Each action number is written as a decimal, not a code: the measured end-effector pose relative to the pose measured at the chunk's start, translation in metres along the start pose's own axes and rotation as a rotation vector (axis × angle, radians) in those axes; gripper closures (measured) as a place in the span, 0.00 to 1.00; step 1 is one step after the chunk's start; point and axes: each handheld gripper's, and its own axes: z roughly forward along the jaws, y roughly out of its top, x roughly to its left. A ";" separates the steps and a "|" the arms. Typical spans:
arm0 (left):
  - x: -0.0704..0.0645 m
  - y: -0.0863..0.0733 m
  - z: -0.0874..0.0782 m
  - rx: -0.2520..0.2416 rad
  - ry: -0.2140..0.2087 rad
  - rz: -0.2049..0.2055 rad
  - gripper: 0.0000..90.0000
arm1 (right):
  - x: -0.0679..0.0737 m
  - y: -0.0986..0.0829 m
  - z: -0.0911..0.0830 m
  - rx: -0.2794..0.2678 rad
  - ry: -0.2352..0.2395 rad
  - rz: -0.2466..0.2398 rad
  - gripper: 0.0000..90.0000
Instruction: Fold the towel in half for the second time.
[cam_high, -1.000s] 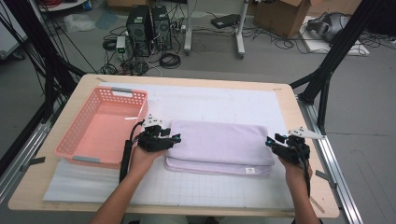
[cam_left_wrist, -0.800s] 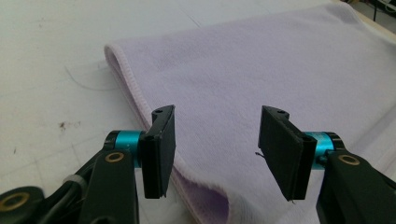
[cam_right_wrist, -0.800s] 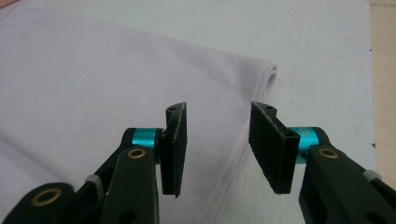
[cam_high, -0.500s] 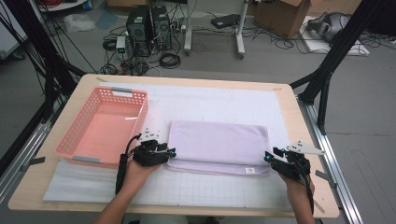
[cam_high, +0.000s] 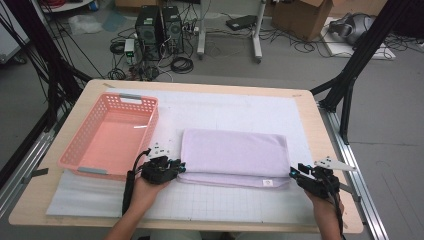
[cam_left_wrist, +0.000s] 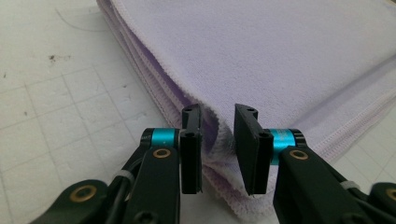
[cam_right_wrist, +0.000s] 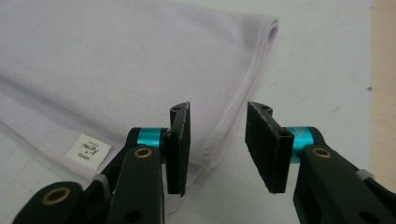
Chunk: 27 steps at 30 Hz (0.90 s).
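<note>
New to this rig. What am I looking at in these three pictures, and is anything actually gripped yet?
No robot here: a person holds a handheld two-finger tool in each hand. The high view looks down on the table from above the person's side. The other two pictures come from cameras riding on each tool, looking along its black fingers.

On the white gridded mat lie a folded lavender cloth towel and, to its left, a pink plastic mesh basket.

The left gripper sits at the towel's near left corner, fingers open with the bunched corner between them. The right gripper is at the near right corner, fingers open astride the hem. Nothing is clamped yet.
</note>
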 end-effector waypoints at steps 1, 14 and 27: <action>0.000 0.000 -0.001 -0.005 -0.003 0.008 0.84 | 0.000 -0.001 0.003 0.021 0.009 0.005 0.66; 0.002 0.000 -0.017 -0.056 -0.057 -0.007 0.94 | 0.005 -0.001 -0.003 0.047 0.073 0.001 0.94; 0.001 -0.015 -0.034 -0.015 -0.064 -0.023 0.81 | 0.013 -0.018 -0.021 0.092 0.086 0.003 0.84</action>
